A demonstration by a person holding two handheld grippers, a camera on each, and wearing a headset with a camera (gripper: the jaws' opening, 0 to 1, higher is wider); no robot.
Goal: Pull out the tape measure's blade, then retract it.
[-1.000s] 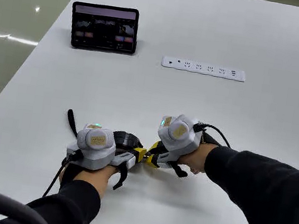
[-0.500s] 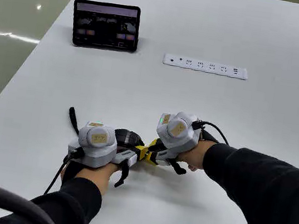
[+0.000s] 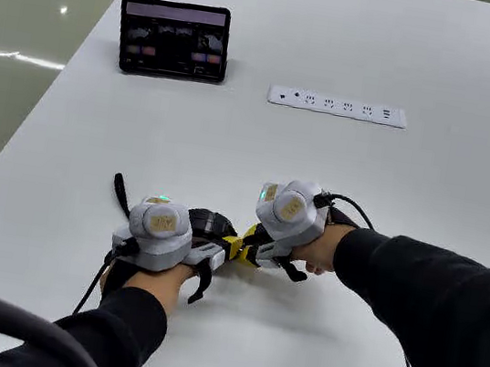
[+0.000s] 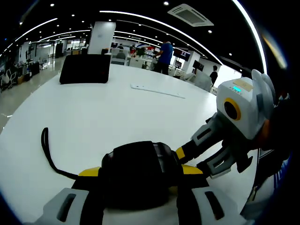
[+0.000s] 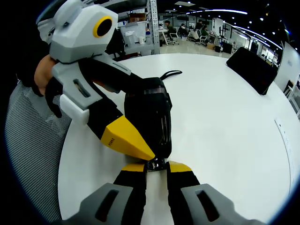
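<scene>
**Item 1, tape measure (image 5: pixel 152 110).** The black case lies on the white counter (image 3: pixel 386 39) at the near edge, at 6 o'clock in the head view, between the 2 grippers. The blade is not yet drawn out, and none of it shows beyond the case mouth.

**Item 2, left gripper (image 4: pixel 140 172).** The jaws are closed on the case, with 1 yellow pad against each flat side and the case seated deep between them. The hold appears firm.

**Item 3, right gripper (image 5: pixel 157 168).** It is set at 3 o'clock of the case. The jaws are drawn almost together, and the small metal end hook (image 5: pixel 157 163) appears pinched between the yellow tips. The hook is tiny and partly hidden.

**Handling assessment.**
- The case looks rigid, moderately weighty and rubber-skinned, so it is unlikely to slip in the pads.
- The blade should be thin sprung steel: stiff along its length, liable to kink if bent sideways, and under spring load.
- The pull should run straight away from the mouth, with hold taken on the hook only.
- On return, a released blade could whip back, so it should be fed in under control.

**Item 4, wrist strap (image 3: pixel 120 194).** It trails loose from the case towards 10 o'clock.

**Item 5, far field.** A power strip (image 3: pixel 338 107) lies at 1 o'clock and a tablet (image 3: pixel 172 39) stands at 11 o'clock. Both are well apart from the work.
</scene>
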